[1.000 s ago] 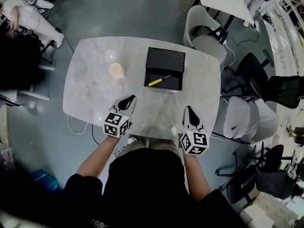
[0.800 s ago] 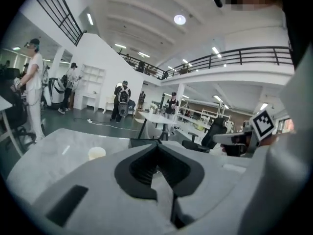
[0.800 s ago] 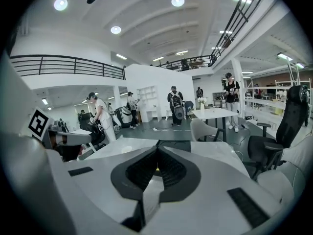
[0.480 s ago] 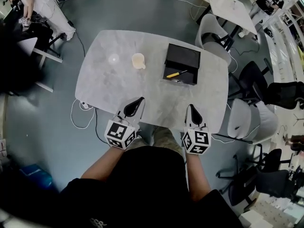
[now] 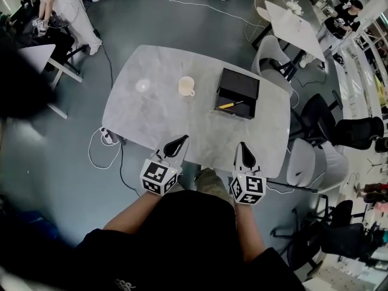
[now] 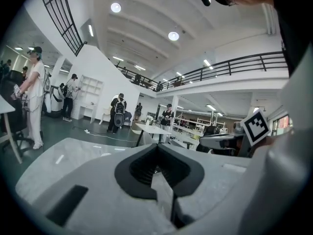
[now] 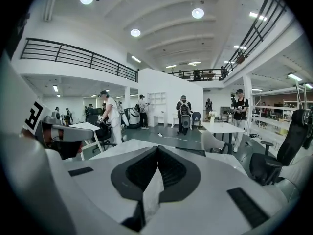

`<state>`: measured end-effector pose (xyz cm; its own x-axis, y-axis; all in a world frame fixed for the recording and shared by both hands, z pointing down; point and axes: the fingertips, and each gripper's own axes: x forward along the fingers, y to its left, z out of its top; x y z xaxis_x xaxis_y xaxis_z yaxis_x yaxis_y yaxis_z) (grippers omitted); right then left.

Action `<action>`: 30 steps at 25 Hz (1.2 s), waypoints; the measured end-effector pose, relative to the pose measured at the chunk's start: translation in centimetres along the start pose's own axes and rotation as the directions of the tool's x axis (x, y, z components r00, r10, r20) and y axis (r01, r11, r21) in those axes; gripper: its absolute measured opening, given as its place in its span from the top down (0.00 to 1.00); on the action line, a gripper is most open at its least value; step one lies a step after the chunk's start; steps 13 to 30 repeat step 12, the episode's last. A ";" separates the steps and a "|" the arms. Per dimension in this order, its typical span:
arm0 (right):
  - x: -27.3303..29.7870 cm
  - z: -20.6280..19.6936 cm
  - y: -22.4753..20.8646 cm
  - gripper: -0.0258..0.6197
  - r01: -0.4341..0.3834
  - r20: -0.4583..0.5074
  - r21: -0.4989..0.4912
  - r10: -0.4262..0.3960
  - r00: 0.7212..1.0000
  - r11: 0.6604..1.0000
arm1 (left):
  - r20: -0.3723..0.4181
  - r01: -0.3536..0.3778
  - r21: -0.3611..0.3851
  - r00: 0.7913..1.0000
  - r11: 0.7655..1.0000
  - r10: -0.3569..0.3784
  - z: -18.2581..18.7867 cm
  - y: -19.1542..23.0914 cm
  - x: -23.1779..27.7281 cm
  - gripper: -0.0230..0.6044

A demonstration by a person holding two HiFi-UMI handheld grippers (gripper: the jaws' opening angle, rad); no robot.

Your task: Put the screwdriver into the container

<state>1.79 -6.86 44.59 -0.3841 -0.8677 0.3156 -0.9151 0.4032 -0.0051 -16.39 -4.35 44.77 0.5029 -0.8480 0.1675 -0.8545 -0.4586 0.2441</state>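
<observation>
A yellow-handled screwdriver (image 5: 230,105) lies in the near part of the open black container (image 5: 239,81), on the right side of the grey marble table (image 5: 151,117). Both grippers hover at the table's near edge, well short of the container. My left gripper (image 5: 180,140) is shut with nothing in it, and in the left gripper view its jaws (image 6: 157,147) meet with no gap. My right gripper (image 5: 244,145) is shut and empty too, jaws together in the right gripper view (image 7: 156,149). The screwdriver does not show in either gripper view.
A cream cup (image 5: 186,86) stands mid-table left of the container, and a small clear round thing (image 5: 142,85) lies further left. Grey and black chairs (image 5: 274,53) crowd the table's right side. A power strip with cables (image 5: 107,137) lies on the floor at left. People stand at the far left.
The table has slid further away and to the right in the head view. Both grippers have drawn back from over the table to its near edge, still shut. The screwdriver stays in the container.
</observation>
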 end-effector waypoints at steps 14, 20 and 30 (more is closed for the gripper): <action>-1.7 -0.4 2.5 0.94 -0.028 -0.010 -0.002 0.028 1.000 1.000 | -0.043 0.025 -0.021 0.999 0.999 -0.026 -2.1 -0.6 -1.4 0.94; -1.7 -0.4 2.5 0.94 -0.028 -0.010 -0.002 0.028 1.000 1.000 | -0.043 0.025 -0.021 0.999 0.999 -0.026 -2.1 -0.6 -1.4 0.94; -1.7 -0.4 2.5 0.94 -0.028 -0.010 -0.002 0.028 1.000 1.000 | -0.043 0.025 -0.021 0.999 0.999 -0.026 -2.1 -0.6 -1.4 0.94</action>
